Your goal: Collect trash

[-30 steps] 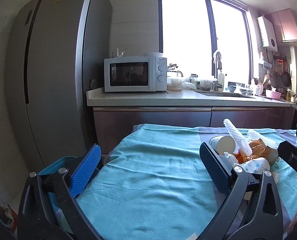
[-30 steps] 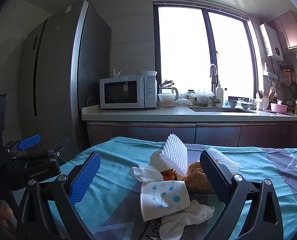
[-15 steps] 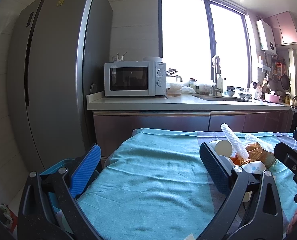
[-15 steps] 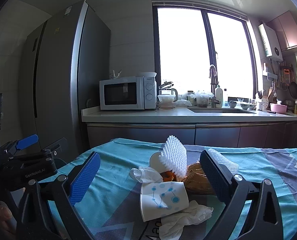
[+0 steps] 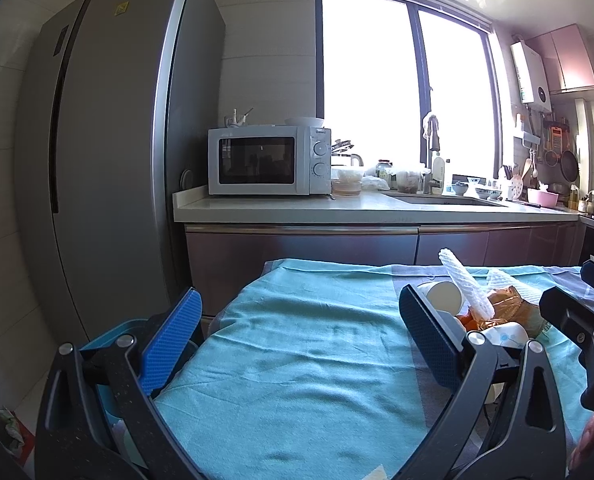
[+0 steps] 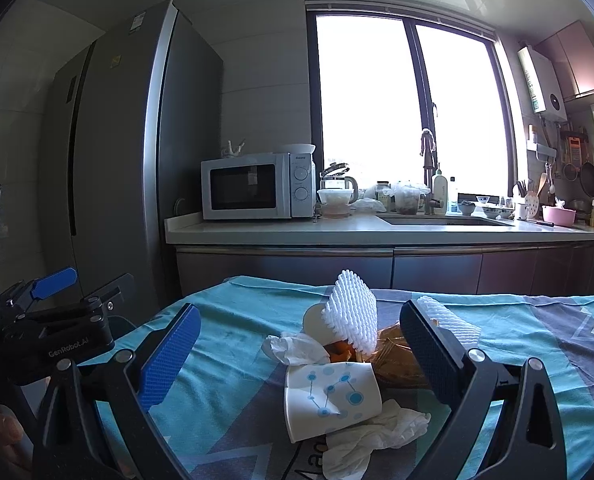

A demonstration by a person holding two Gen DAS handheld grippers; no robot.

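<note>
- With both claws spread wide and empty, right claw best placed: hovering just near of the trash pile on the teal-clothed surface.
- Nearest piece: paper cup on its side, touching a crumpled napkin at its near edge; white foam net and brown wrapper just behind.
- Worth lowering over the cup alone, closing gently across its crushed wall to avoid dragging the napkin.
- Left claw over bare cloth, left of the pile; blue bin below the surface's left edge, the likely drop point.
</note>
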